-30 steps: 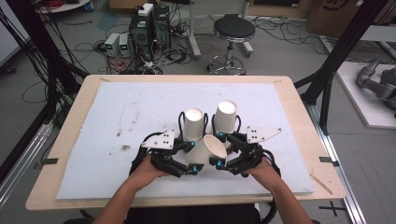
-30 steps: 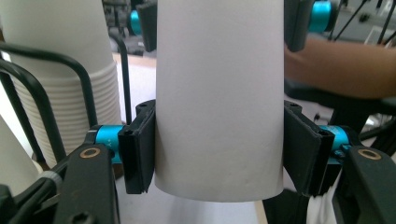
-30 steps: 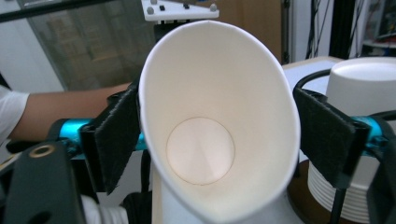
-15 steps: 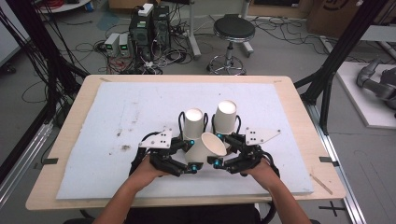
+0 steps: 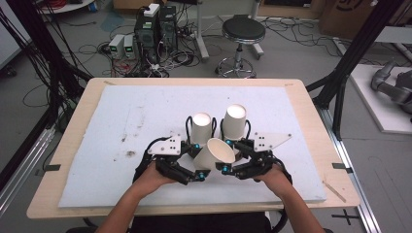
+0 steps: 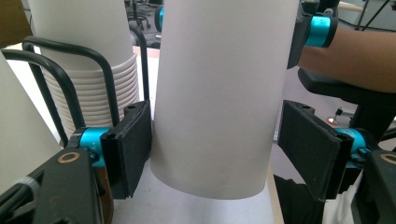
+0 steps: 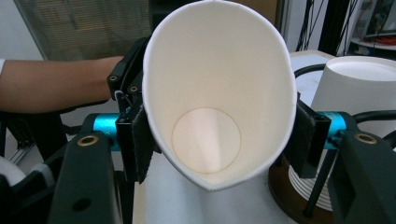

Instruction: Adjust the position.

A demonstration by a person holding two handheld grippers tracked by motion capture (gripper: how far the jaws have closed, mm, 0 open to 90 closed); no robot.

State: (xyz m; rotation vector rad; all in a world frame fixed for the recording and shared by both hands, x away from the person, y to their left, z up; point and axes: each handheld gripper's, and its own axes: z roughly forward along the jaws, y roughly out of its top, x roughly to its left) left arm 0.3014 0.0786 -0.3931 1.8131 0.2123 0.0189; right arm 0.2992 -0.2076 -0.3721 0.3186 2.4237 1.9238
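1. Two claws meet at one loose paper cup (image 5: 217, 154), which lies tilted above the white mat (image 5: 121, 121) on the desk (image 5: 311, 126), its open mouth turned toward the person's right.
2. Left of that cup, the left claw (image 5: 198, 174) has just been opening. In the left gripper view the cup (image 6: 219, 93) stands between its pads (image 6: 128, 147): the near pad sits just beside the cup wall, and the far pad stands clear of it with a gap, so this claw no longer presses on the cup.
3. Right of the cup, the right claw (image 5: 226, 169) has just been closing. In the right gripper view its pads (image 7: 140, 140) lie against both sides of the cup (image 7: 219, 93) close to the rim, and the mouth is squeezed into a tall oval, so this claw has hold of the cup.
4. Just behind the cup, away from the person, stand two stacks of cups upside down, each in a black wire holder: the left stack (image 5: 201, 127) and the right stack (image 5: 234, 121).
5. The left stack shows in the left gripper view (image 6: 93, 70) just beside the held cup, with its stacked rims visible inside the wire holder (image 6: 60, 79).
6. Both of the person's hands (image 5: 150, 177) come in from the near edge of the desk, below the cup.
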